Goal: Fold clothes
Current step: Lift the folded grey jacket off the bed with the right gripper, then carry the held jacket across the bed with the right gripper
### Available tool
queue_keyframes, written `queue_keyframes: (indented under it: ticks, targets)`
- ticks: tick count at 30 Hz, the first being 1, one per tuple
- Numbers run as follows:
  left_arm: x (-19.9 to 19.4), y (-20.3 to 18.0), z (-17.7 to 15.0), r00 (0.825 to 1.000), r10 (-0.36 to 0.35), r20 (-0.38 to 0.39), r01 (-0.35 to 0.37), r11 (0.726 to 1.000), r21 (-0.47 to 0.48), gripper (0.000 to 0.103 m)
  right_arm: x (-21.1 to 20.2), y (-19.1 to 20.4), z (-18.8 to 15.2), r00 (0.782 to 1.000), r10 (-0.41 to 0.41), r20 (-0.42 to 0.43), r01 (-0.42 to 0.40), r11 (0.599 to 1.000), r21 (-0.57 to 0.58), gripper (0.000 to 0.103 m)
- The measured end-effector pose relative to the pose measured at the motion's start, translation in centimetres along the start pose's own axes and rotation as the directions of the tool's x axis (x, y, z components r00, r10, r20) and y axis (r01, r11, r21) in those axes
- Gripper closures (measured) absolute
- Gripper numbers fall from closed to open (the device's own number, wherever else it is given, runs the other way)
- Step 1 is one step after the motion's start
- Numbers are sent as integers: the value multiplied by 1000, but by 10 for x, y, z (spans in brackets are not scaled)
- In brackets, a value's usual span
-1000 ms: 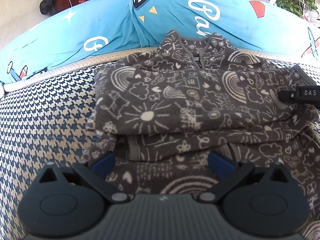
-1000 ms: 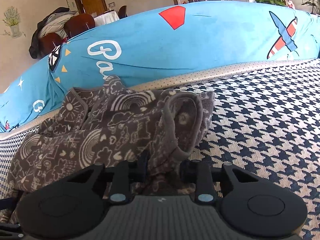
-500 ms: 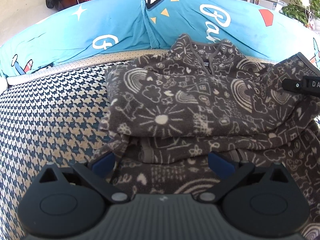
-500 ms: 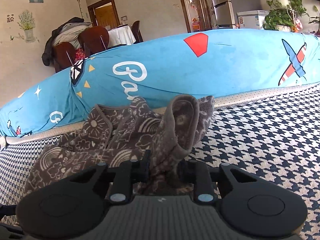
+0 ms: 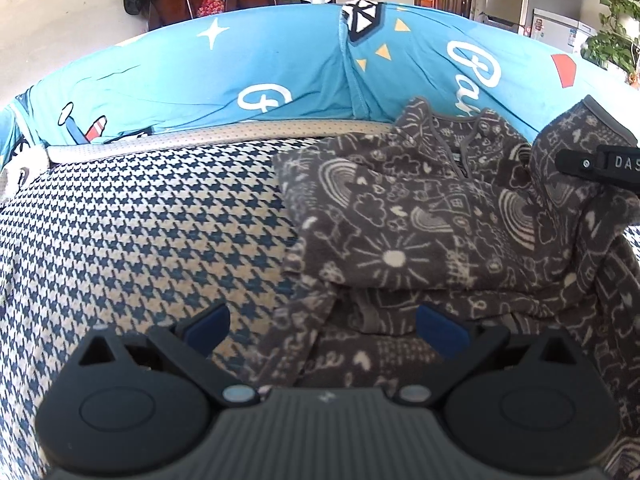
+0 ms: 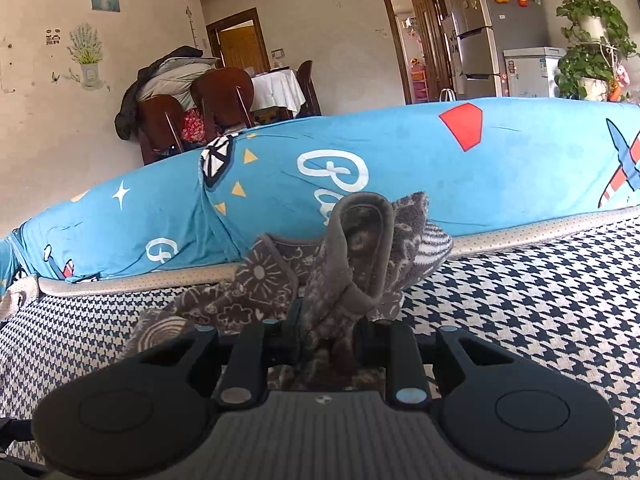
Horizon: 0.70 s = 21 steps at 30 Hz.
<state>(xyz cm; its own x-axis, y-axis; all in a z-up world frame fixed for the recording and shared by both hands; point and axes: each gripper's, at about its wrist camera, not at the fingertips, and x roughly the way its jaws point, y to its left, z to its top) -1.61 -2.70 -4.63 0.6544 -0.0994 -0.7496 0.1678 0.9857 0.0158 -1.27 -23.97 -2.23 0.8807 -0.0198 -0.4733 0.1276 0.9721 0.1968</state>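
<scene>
A grey fleece top with white doodle print lies partly folded on the houndstooth bed cover. My left gripper hovers open over the top's near left edge, its blue pads apart with loose fabric lying below them. In the right wrist view my right gripper is shut on a bunched sleeve with a grey cuff, held raised above the cover. The same right gripper shows at the right edge of the left wrist view, with the sleeve draped from it.
A long blue printed cushion runs along the far edge of the bed. Behind it stand wooden chairs with coats, a fridge and potted plants. Bare houndstooth cover stretches to the right of the top.
The right gripper has risen with the sleeve, pulling it up off the top. The left gripper has drifted left, so the top now sits further right in its view.
</scene>
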Motion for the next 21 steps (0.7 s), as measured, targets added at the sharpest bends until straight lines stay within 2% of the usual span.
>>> queue_keyframes:
  ticks: [5,10,16,21]
  targets:
    - [-1,16,0,1000,27,2,-27,999,-25,0,2,35,7,998,53,26,-51,996,-74,81]
    - [5,36,3,998,64,-29,-67,994,-90,0,19,71,8,993,115,23,-111,985,-132,81]
    - [9,60,5,992,115,-60,-124,977,-173,0,50,109,-9,984,177,-29,-179,964,-195,83]
    - [13,74,7,986,149,-76,-162,960,-229,0,66,129,-23,964,251,-86,-264,937,-228,83]
